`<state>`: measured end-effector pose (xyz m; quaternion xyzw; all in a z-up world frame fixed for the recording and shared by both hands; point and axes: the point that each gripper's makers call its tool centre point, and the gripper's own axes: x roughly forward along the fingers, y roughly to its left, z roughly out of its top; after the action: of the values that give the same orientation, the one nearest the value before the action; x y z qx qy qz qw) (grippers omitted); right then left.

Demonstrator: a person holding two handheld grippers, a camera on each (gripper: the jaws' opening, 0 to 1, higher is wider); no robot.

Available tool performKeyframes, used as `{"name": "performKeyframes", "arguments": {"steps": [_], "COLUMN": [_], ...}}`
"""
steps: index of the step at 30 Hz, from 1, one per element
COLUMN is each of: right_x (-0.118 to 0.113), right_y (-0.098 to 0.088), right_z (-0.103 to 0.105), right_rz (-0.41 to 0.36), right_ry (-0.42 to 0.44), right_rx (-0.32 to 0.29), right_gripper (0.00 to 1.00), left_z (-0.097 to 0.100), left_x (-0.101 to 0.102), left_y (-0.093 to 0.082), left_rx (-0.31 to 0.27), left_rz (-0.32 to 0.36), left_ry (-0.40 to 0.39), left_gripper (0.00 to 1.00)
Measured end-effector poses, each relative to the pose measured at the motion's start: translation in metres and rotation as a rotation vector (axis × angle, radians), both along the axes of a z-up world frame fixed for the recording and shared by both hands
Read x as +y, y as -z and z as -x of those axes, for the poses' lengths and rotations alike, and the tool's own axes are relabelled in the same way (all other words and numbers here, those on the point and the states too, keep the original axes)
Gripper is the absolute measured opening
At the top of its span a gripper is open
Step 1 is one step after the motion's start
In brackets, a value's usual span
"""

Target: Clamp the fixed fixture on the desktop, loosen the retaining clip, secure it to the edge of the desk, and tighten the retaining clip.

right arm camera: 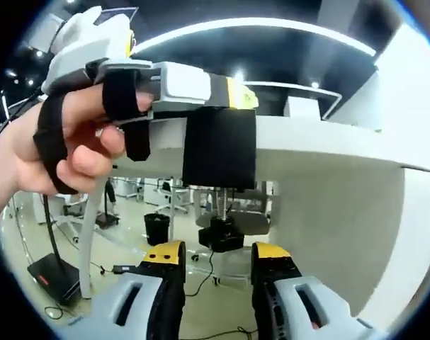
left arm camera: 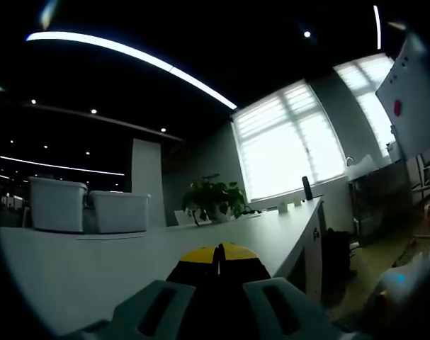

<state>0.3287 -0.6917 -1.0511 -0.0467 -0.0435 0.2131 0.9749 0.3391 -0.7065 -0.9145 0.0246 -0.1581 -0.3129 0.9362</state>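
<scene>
The left tool [right arm camera: 232, 92], held in a person's hand [right arm camera: 66, 142], has its yellow-tipped jaws closed on the top of a black clamp fixture [right arm camera: 220, 145] set over the white bench [right arm camera: 328, 152] edge. Below the bench, the clamp's screw knob [right arm camera: 222, 234] hangs just beyond the right tool [right arm camera: 218, 256], whose jaws stand open.

Above desk [left arm camera: 129, 262]; below desk edge.

Fixture [right arm camera: 219, 145] top hidden behind left gripper [right arm camera: 200, 88] | screw [right arm camera: 221, 205] partly masked by knob [right arm camera: 220, 236] | whiteboard [left arm camera: 413, 92] cut off at right edge.
</scene>
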Motion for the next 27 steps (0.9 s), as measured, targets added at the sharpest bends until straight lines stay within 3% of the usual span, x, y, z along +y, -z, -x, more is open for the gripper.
{"name": "performKeyframes", "arguments": {"steps": [5,11,15,18,19,20,24,27], "right_x": [0.000,-0.003,0.001,-0.001,0.001,0.001,-0.005,-0.006], "right_y": [-0.001,-0.001,-0.002,0.003,0.005,0.014,0.008,0.011], "right_z": [-0.003,-0.006,-0.007,-0.011,-0.011,-0.015,-0.023,-0.023], "right_rz": [-0.022,-0.010,0.005,0.079,0.070,0.071,-0.005,0.017], "right_ry": [0.003,-0.024,-0.114,-0.194,-0.241,-0.286,-0.309,-0.295], "right_rx": [0.003,-0.014,-0.041,-0.072,-0.062,-0.009,0.009,0.011], "right_gripper": [0.25,0.24,0.24,0.17,0.13,0.02,0.02,0.06], "left_z": [-0.001,-0.001,-0.001,-0.001,-0.002,-0.001,-0.001,-0.001], "left_x": [0.000,0.000,0.000,-0.001,-0.001,-0.001,-0.001,0.000], "left_y": [0.000,0.001,0.001,0.001,0.001,0.001,0.001,0.001], "left_rx": [0.000,-0.002,-0.004,-0.005,-0.004,-0.001,-0.002,-0.001], "left_rz": [-0.001,-0.002,-0.004,-0.004,-0.002,0.001,-0.001,-0.002], "left_ry": [0.001,0.002,0.003,0.002,0.002,0.003,0.003,0.003], "left_gripper": [0.01,0.01,0.01,0.01,0.01,0.01,0.01,0.01]}}
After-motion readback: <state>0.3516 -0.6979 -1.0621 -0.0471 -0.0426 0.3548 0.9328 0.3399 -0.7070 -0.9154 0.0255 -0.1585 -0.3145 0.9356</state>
